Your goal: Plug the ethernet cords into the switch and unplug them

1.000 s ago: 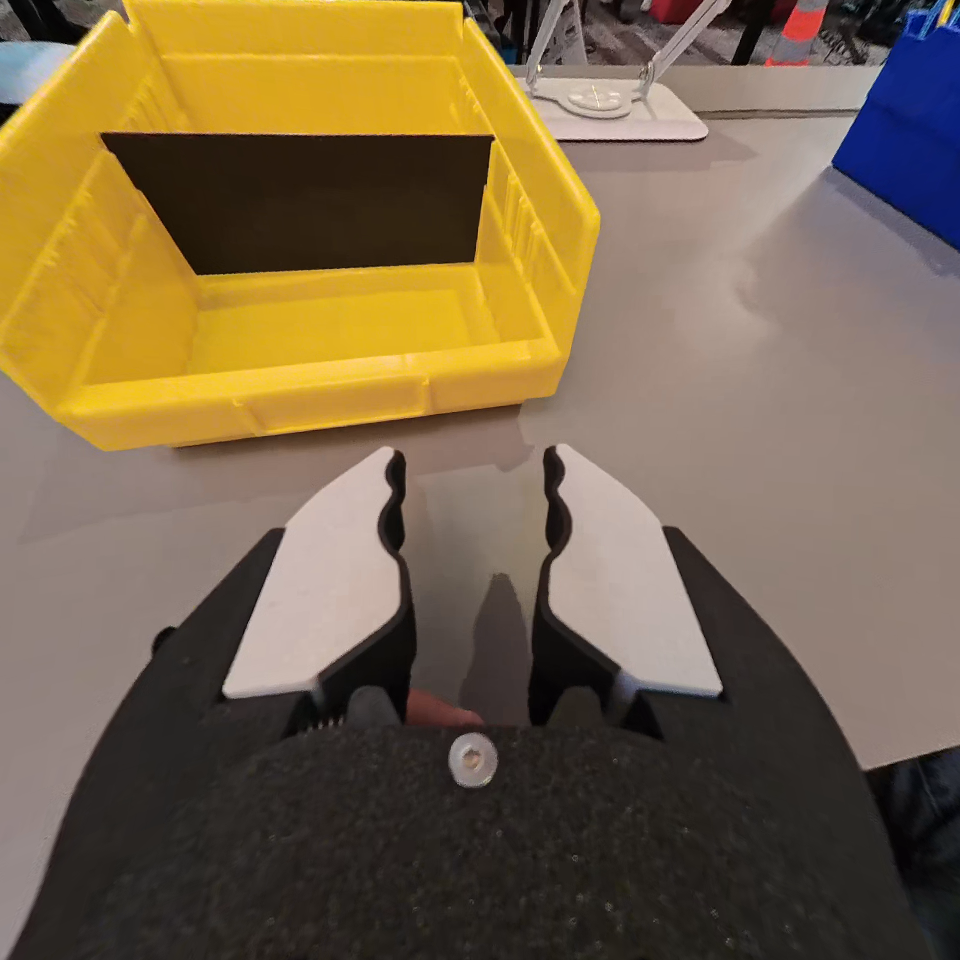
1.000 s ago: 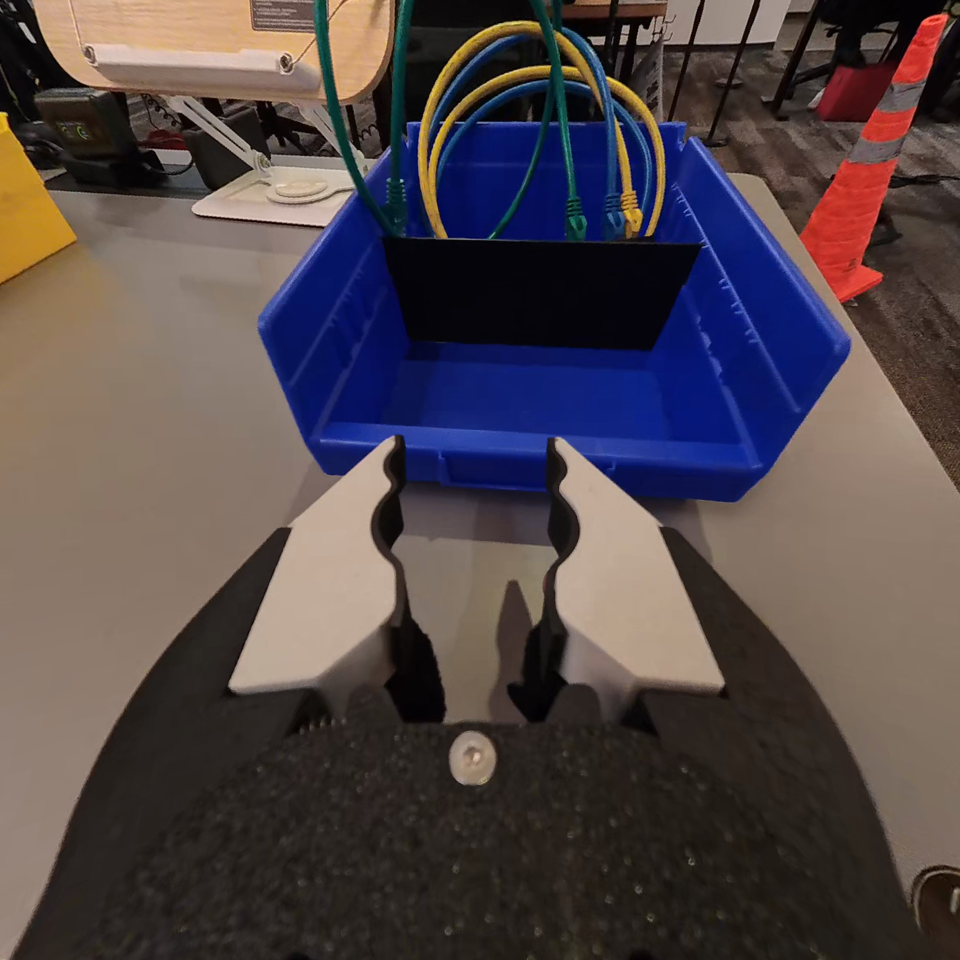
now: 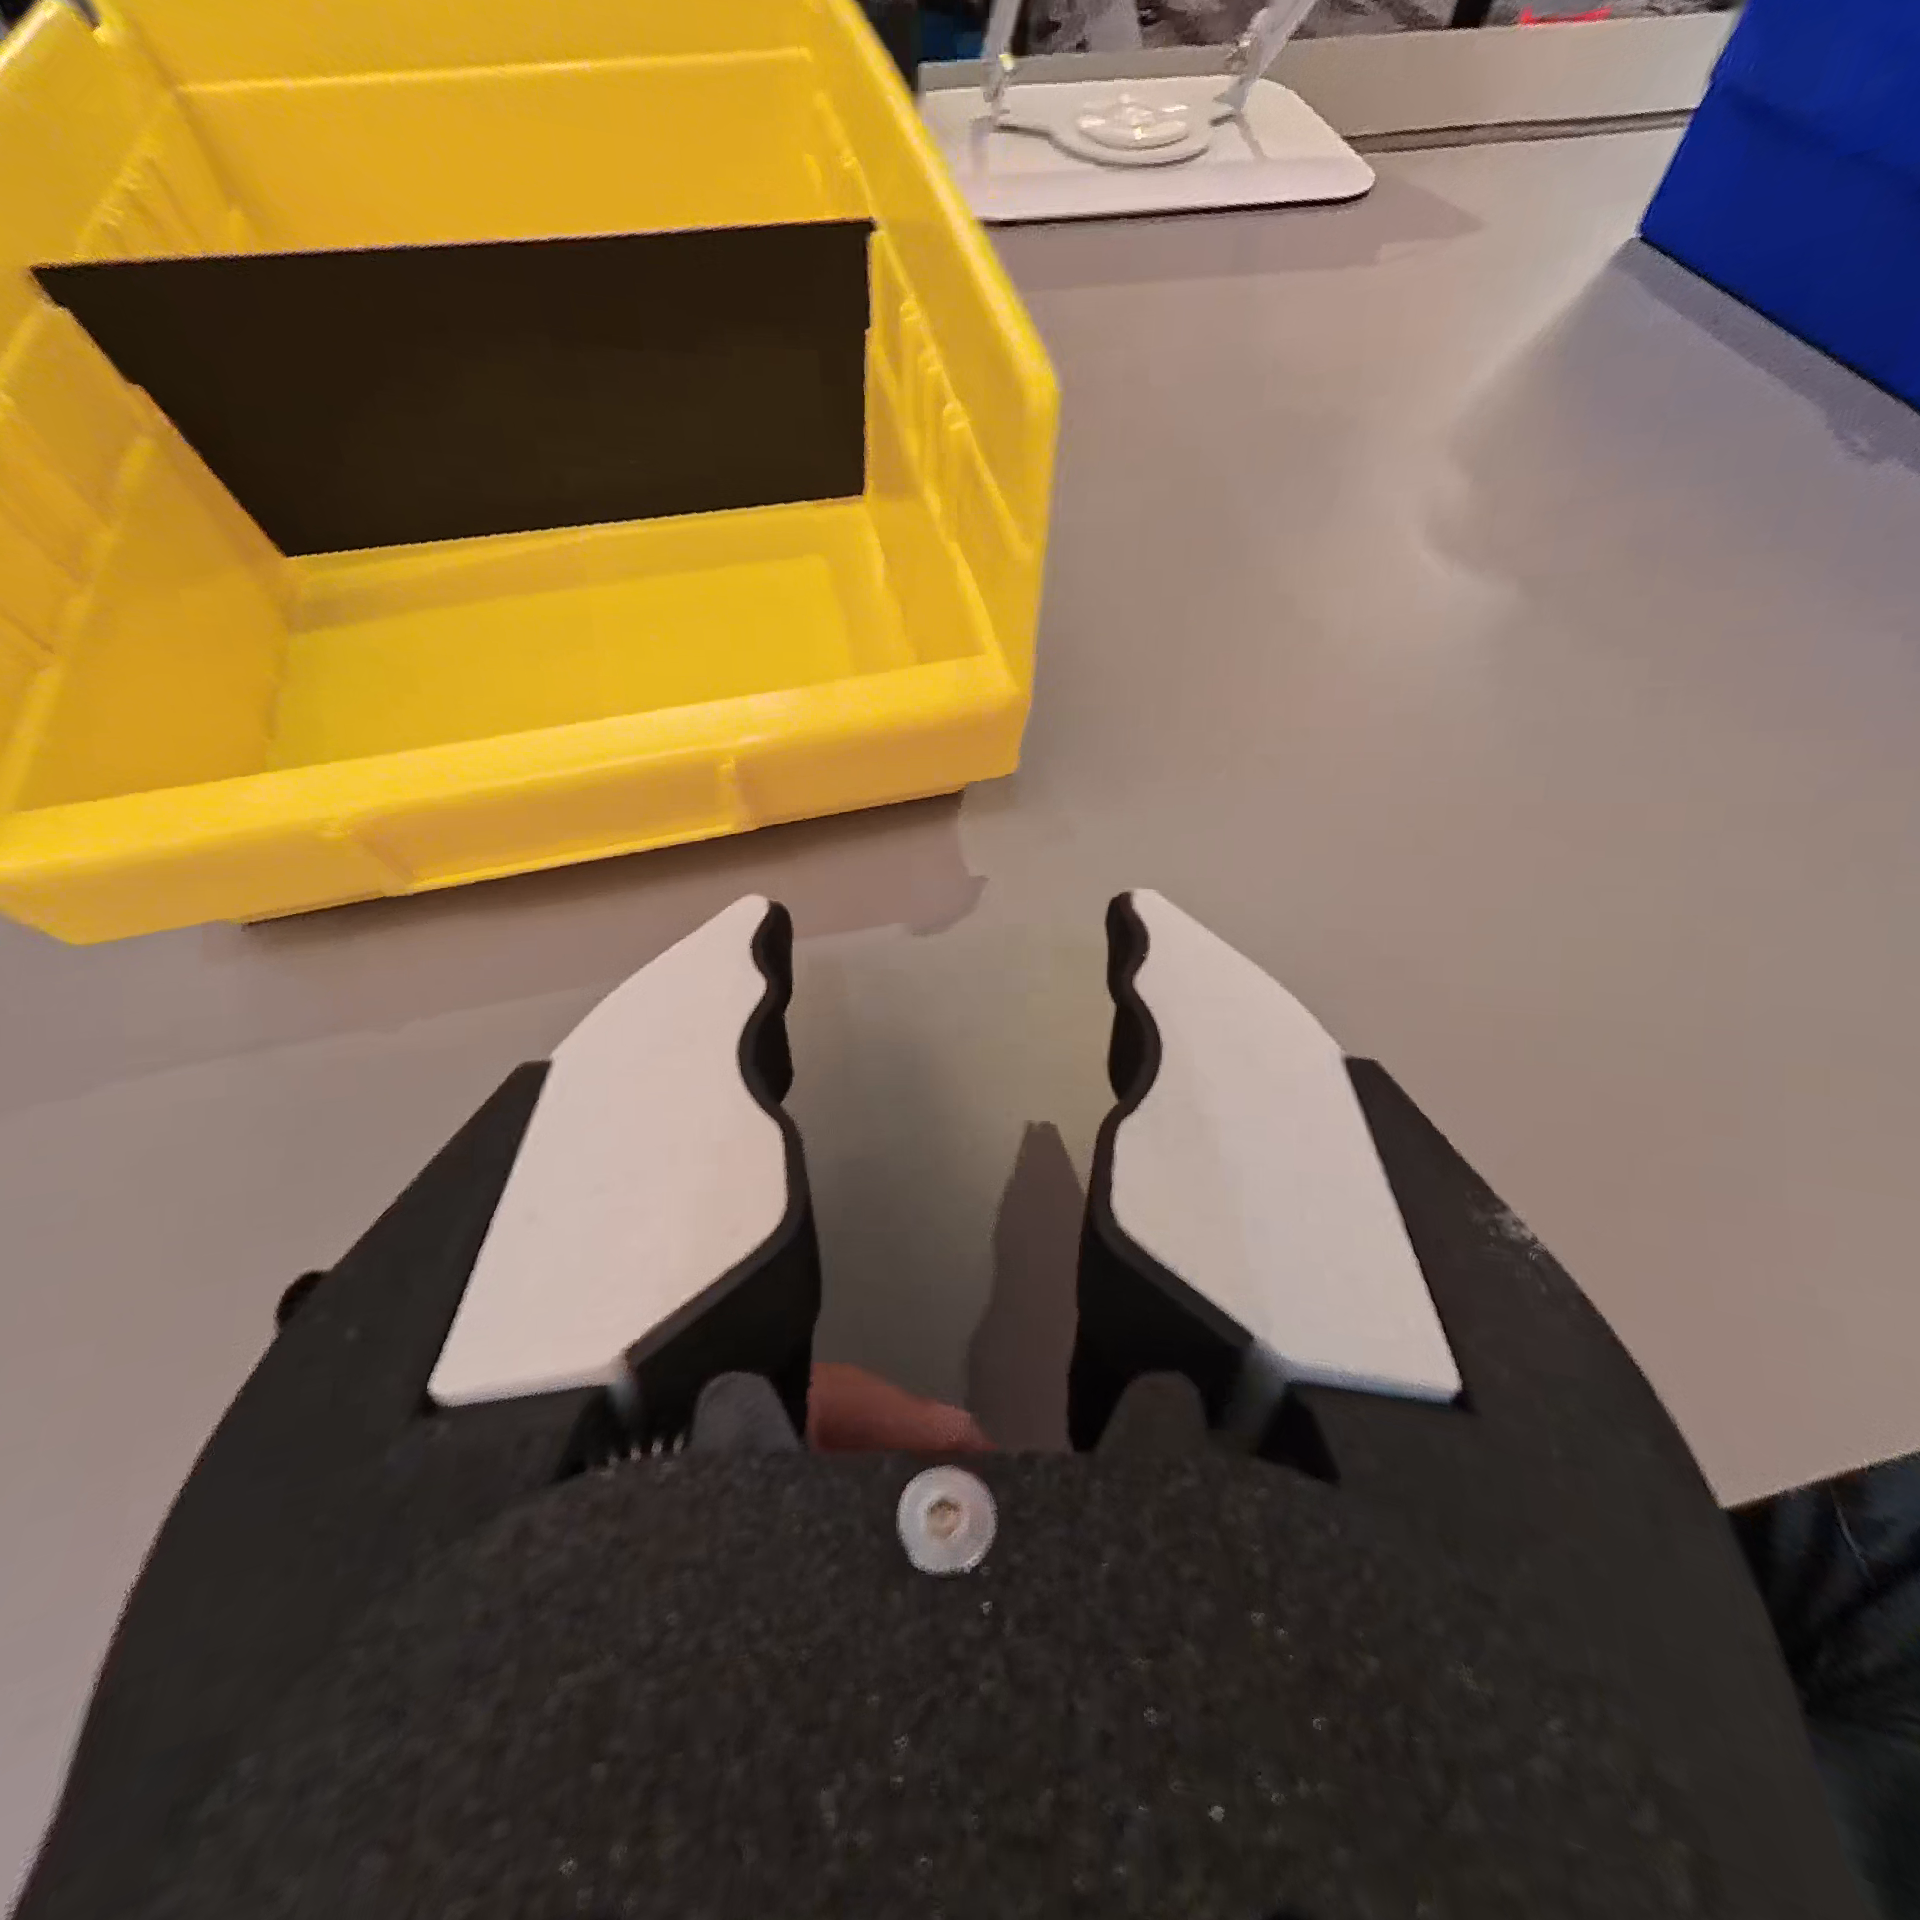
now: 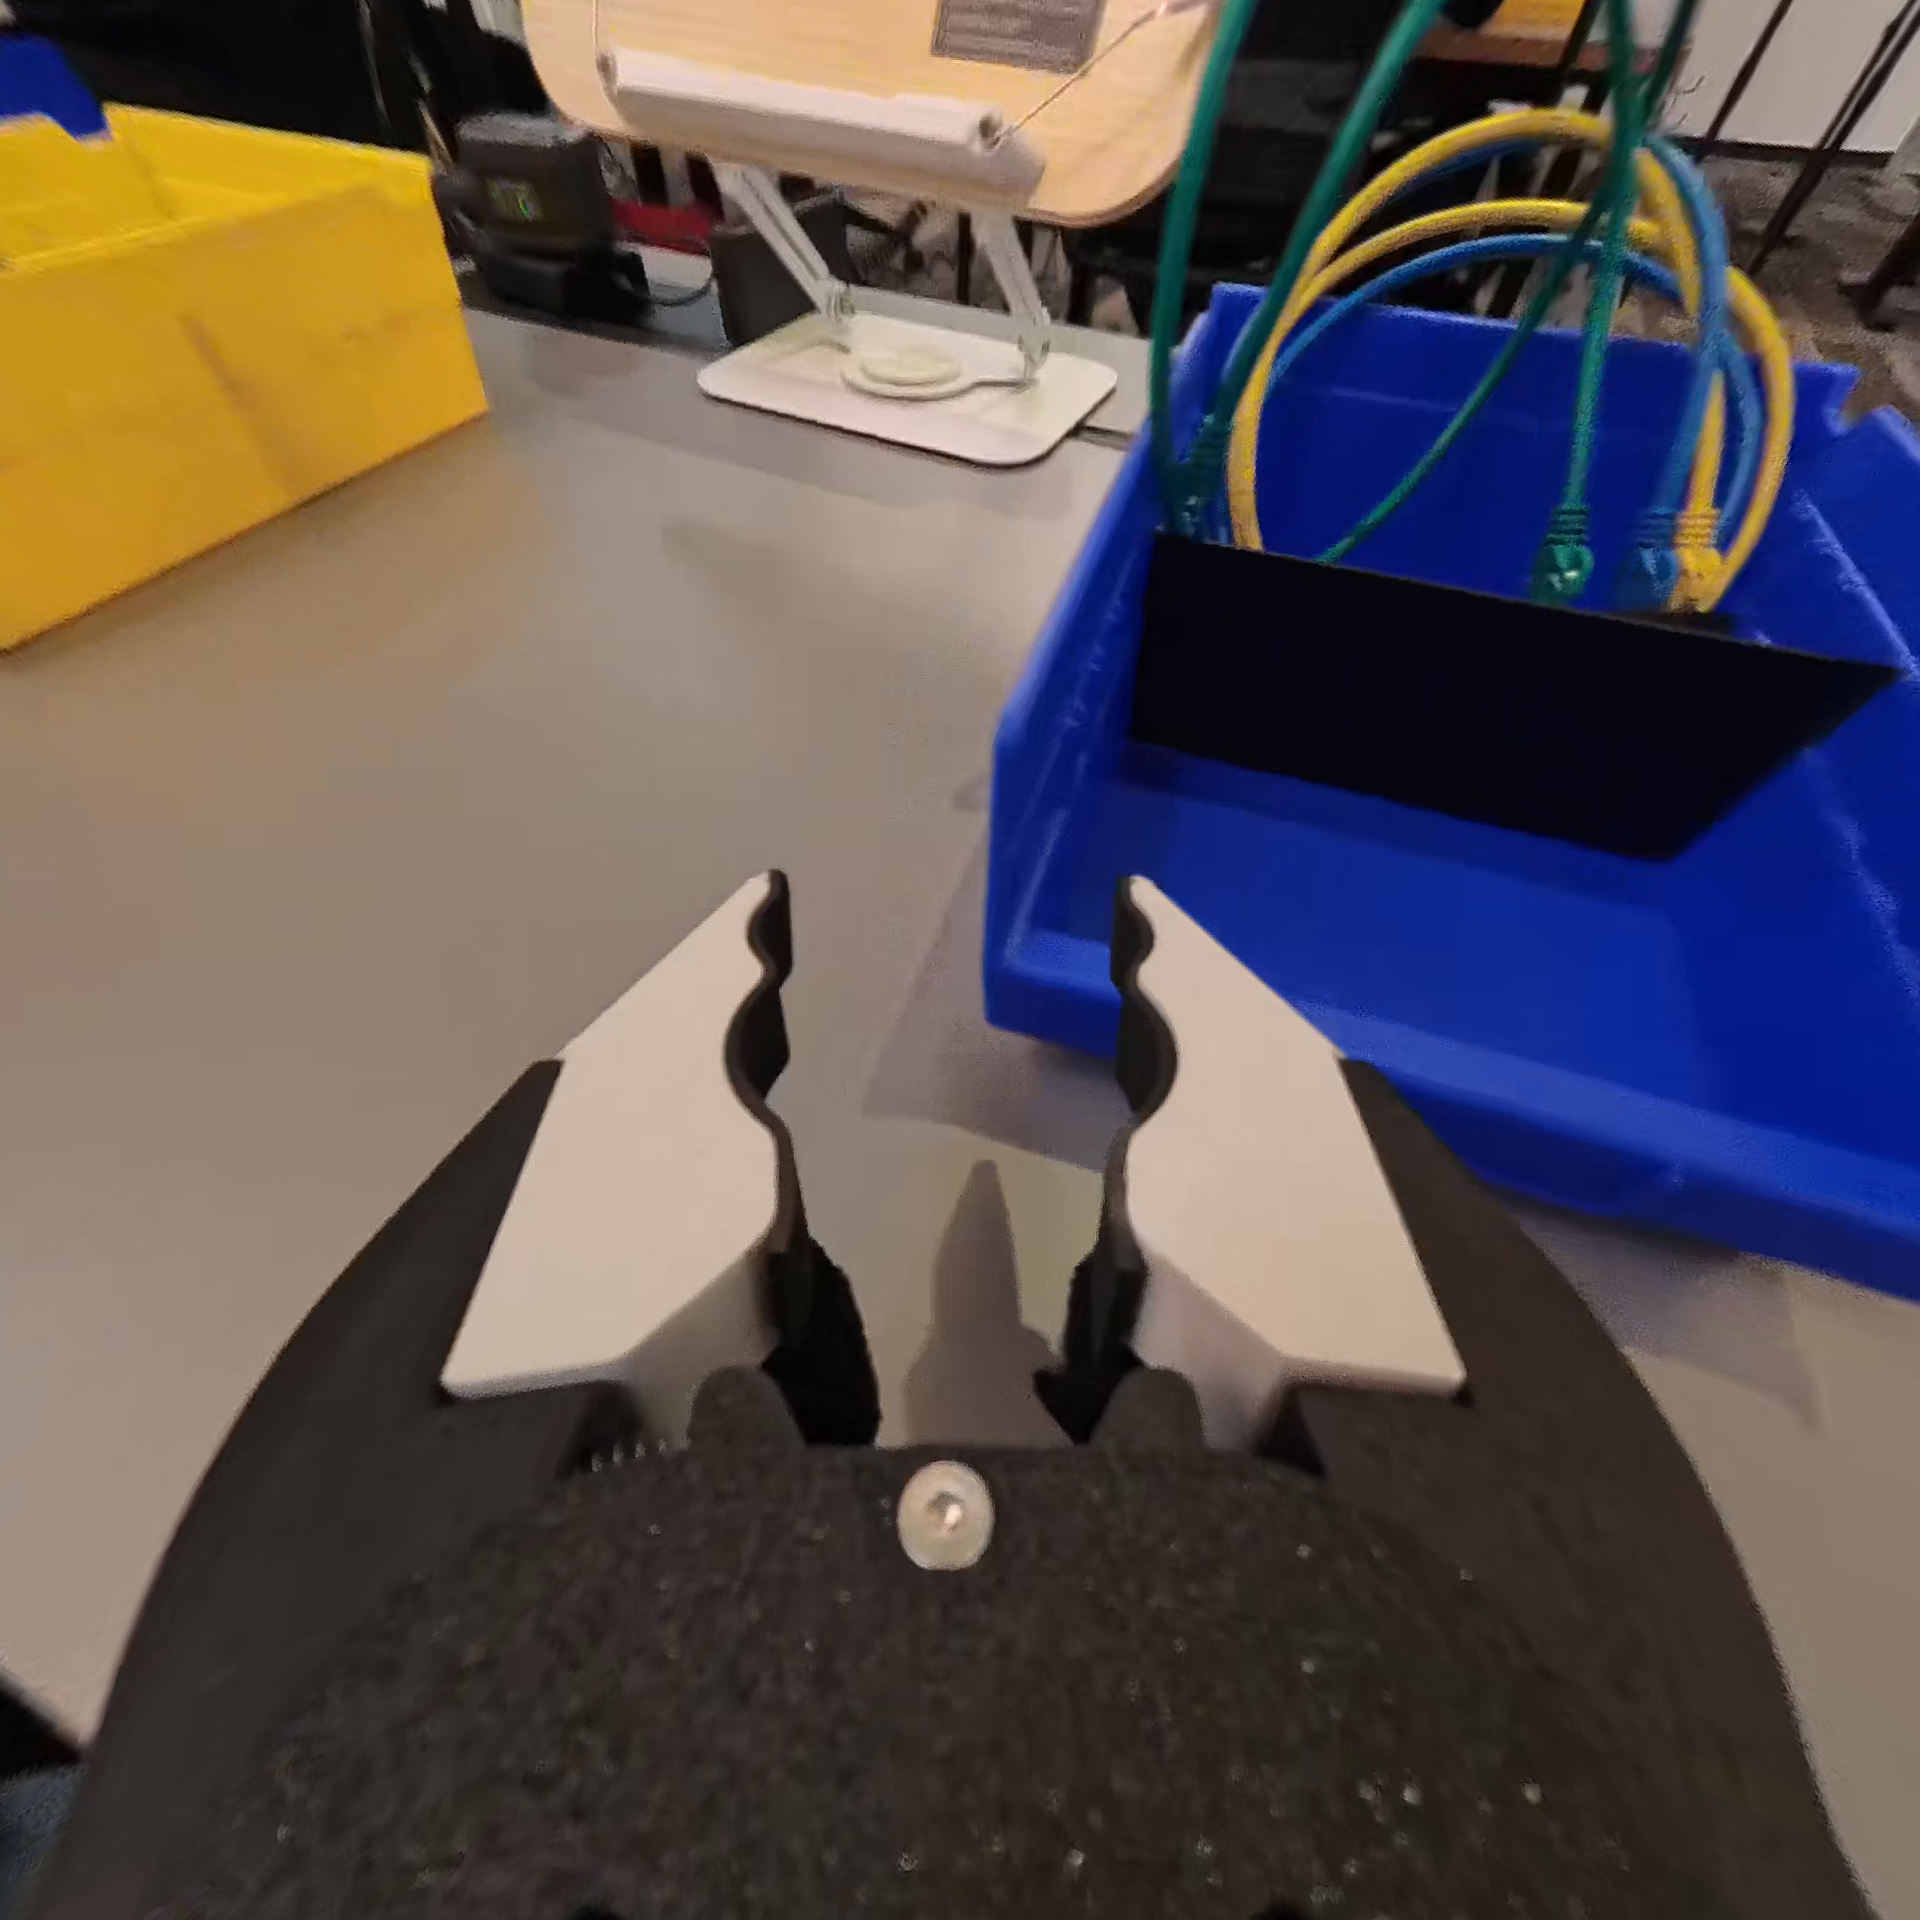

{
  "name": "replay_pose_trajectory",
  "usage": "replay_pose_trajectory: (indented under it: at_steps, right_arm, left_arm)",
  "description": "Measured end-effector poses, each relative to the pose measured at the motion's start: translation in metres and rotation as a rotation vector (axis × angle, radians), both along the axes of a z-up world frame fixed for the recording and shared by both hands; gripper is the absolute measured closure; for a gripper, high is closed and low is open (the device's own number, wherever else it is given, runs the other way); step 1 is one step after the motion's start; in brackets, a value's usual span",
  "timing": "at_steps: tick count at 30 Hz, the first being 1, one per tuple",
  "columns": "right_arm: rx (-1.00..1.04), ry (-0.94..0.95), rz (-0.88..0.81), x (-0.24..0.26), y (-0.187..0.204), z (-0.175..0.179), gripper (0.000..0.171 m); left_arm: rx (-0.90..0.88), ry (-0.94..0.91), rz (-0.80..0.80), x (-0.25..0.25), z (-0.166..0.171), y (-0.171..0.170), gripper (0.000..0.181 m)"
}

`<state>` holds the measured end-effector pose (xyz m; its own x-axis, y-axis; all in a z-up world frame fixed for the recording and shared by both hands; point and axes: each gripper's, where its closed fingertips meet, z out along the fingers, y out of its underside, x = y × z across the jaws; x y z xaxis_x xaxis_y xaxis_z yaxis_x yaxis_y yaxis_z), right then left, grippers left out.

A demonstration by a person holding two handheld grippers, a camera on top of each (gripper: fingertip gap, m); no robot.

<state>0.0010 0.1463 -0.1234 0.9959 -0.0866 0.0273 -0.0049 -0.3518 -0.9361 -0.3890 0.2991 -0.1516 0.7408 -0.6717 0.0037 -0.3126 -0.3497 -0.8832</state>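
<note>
Grey table (image 4: pixel 436 790) is shown beneath both views, and the right gripper (image 4: pixel 951 904), jaws apart and empty, has been swung left since a second ago, so the blue bin (image 4: pixel 1455 997) is now set off to its right. The ethernet cords (image 4: pixel 1579 540) are hung into that bin behind its black divider (image 4: pixel 1455 717); no switch can be seen. The left gripper (image 3: pixel 945 925), likewise apart and empty, is brought nearer the yellow bin (image 3: pixel 499 810), so no plugging is judged begun.

A lab or workshop bench — set up for cable practice

A plain grey table (image 4: pixel 520 727) carries a yellow parts bin (image 3: pixel 499 821) on the left and a blue parts bin (image 4: pixel 1455 1091) on the right, coloured ethernet cords (image 4: pixel 1704 343) looping into its far section; beyond stand a pale wooden stand (image 4: pixel 904 104) — and dim equipment (image 4: pixel 520 208) far off.
</note>
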Motion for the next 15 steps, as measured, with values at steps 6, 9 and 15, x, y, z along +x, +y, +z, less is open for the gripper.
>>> replay_pose_trajectory:
  at_steps: [6,9,15]
  right_arm:
    - [-0.037,0.085,-0.068,-0.006,0.052,-0.004,0.113]
    - [-0.076,0.031,0.003,-0.035,0.050,-0.006,0.113]
    - [0.054,-0.040,0.109,-0.099,0.009,0.034,0.117]
  left_arm:
    - [-0.020,-0.002,-0.107,0.026,-0.003,-0.030,0.113]
    - [0.010,0.026,-0.157,0.039,-0.004,-0.043,0.110]
    - [-0.021,-0.069,-0.293,0.108,0.009,-0.100,0.109]
